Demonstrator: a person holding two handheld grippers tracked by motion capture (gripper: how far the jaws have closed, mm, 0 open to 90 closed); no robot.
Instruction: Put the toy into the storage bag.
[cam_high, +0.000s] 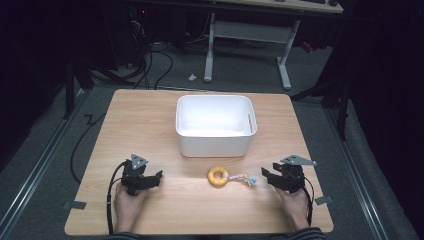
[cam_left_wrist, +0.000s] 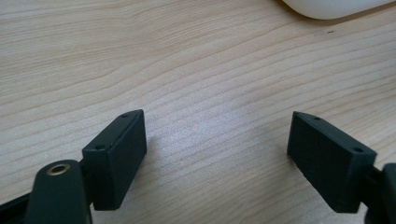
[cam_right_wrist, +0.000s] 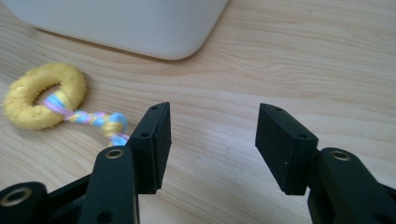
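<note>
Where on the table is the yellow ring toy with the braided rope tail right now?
In the high view the yellow ring toy with its braided rope tail lies on the wooden table, just in front of the white plastic bin, nearer the right gripper, untouched.

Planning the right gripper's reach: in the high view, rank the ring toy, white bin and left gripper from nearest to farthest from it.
From the right gripper:
1. Ring toy, just to its left, rope end nearest.
2. White bin, farther back on the table.
3. Left gripper, across the table's near edge.
</note>
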